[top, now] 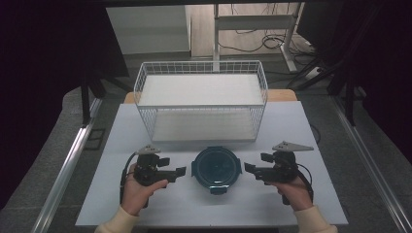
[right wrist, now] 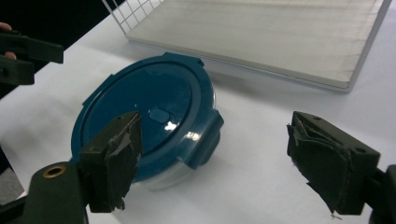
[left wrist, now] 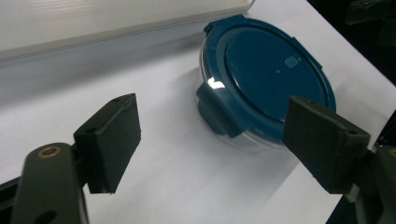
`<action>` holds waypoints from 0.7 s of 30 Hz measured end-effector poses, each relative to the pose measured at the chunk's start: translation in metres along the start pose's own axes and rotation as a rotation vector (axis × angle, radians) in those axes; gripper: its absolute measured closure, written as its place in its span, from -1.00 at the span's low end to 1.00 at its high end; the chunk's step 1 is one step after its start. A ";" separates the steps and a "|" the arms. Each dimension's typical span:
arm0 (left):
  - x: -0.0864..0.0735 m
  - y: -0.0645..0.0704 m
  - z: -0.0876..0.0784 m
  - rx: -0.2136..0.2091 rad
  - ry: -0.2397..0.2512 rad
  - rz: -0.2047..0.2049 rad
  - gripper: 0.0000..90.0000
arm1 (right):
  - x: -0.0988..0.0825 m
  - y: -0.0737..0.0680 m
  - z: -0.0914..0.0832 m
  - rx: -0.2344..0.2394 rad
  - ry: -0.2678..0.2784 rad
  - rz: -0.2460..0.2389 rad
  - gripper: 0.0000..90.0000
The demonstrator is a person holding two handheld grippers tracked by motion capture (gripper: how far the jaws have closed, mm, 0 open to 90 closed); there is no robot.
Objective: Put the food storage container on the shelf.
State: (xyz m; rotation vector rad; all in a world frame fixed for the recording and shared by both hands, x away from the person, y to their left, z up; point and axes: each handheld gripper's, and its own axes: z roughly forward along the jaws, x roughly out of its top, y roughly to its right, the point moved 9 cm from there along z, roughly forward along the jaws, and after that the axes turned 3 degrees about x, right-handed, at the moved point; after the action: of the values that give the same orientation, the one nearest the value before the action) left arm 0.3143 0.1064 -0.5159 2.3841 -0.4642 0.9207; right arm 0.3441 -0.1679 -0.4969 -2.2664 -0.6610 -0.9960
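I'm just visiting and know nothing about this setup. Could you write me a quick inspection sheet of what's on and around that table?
Surface: white table, clean.
Job's things: round container with blue lid, shut, near the front edge; white wire rack behind it, both shelves bare.
Clutter: nothing seen.
Grippers: left tool and right tool, both open, flanking the container without touching it.
Cables: one trails from each tool; more cables lie on the floor beyond.
Surroundings: dark curtains, desk legs behind.
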 end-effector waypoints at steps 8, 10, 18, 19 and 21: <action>0.013 0.002 0.008 -0.046 -0.011 -0.049 -0.63 | 0.003 -0.002 0.018 0.010 -0.015 0.064 -0.65; 0.012 0.004 0.011 -0.051 -0.016 -0.050 -0.63 | 0.004 -0.004 0.021 0.014 -0.017 0.071 -0.66; 0.001 0.008 0.025 -0.137 -0.026 -0.126 -0.61 | -0.009 -0.001 0.038 0.070 -0.044 0.157 -0.77; 0.001 0.008 0.025 -0.137 -0.026 -0.126 -0.62 | -0.009 -0.001 0.038 0.070 -0.044 0.157 -0.77; -0.002 0.004 0.028 -0.112 -0.023 -0.127 -0.61 | -0.013 -0.001 0.040 0.085 -0.053 0.178 -0.79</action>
State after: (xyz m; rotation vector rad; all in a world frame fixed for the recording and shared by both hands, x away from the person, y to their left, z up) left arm 0.3256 0.0869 -0.5332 2.2955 -0.3584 0.7904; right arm 0.3554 -0.1435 -0.5288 -2.2392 -0.5026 -0.8101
